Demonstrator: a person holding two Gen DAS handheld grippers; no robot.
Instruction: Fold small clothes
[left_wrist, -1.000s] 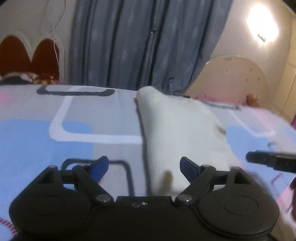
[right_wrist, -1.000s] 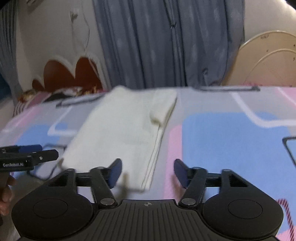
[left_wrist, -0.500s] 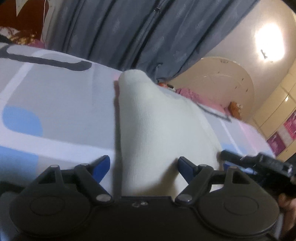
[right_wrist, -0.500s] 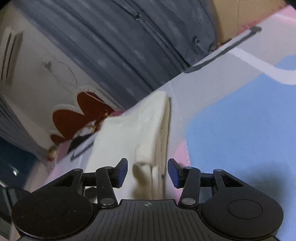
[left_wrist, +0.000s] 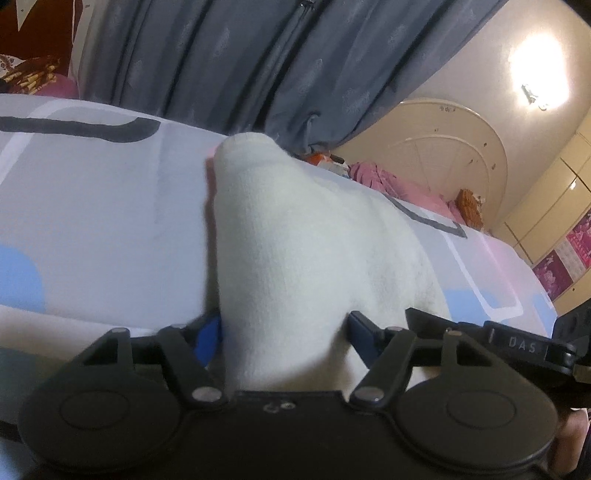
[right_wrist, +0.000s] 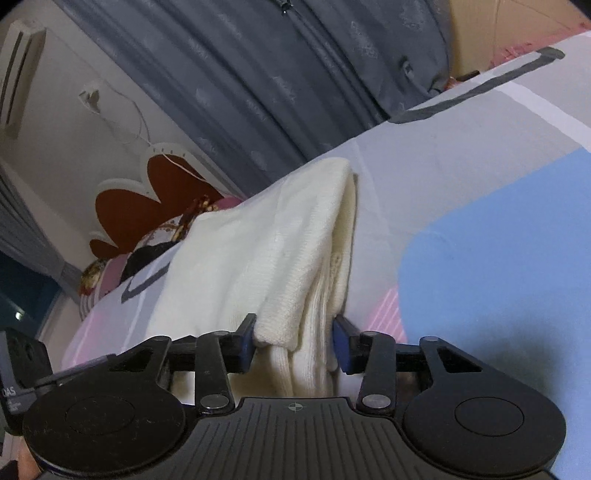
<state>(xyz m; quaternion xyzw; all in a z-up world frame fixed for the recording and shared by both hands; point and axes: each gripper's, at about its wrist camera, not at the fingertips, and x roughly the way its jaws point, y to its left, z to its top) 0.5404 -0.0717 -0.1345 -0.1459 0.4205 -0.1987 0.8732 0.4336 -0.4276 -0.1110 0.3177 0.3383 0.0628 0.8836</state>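
a cream-white knitted garment, soft and thick, folded into several layers (left_wrist: 306, 258) lies on a bed whose sheet is printed with grey, pale blue and pink blocks (left_wrist: 96, 206), its near end right at the camera in both wrist views. it looks light and limp, with no stiffness of its own, so a corner lifted alone would likely sag and let the layers slide apart; the knit looks grippy rather than slippery and is not fragile. the sensible place to take hold seems to be the near edge, one corner for each tool, with every layer pinched together. the left hand-held gripper (left_wrist: 284, 332) has just been closing and stands at a medium width, with the near left part of the garment between its blue pads; the left pad looks to touch the cloth, but whether the right pad presses on it i cannot tell. the right hand-held gripper (right_wrist: 293, 341) has just been closing too and is narrower, its blue pads set against both sides of the stacked layers at the near right edge (right_wrist: 295, 295), which bunch up between them, so it appears to be gripping the fabric. grey curtains (right_wrist: 258, 74) hang behind the bed.
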